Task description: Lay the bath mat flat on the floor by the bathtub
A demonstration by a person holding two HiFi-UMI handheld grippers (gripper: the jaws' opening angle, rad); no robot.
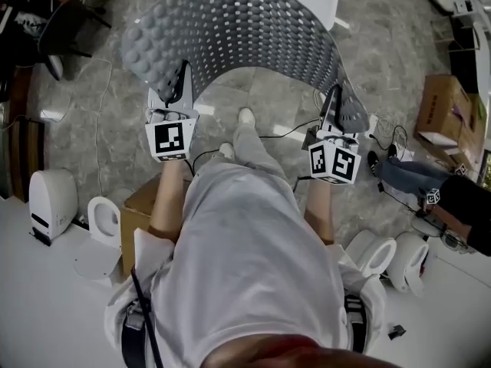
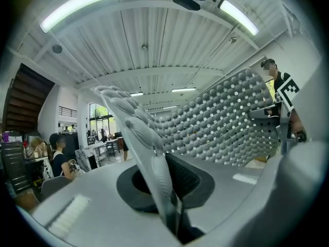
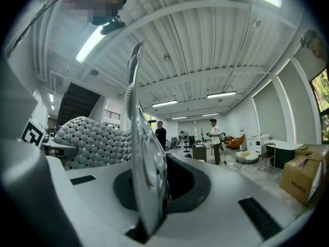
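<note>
Here the grey bath mat (image 1: 238, 29) hangs in the air above the stone floor (image 1: 84, 129). Its long axis runs left to right between the two tools, and its middle bows away from the person with the bumpy face showing. The left tool (image 1: 181, 79) is pinched nearly shut on the mat's left edge. The right tool (image 1: 334, 102) grips the right edge just as narrowly. Both forearms (image 1: 170, 198) reach forward and down, well apart, on either side of the person's legs (image 1: 253, 148).
</note>
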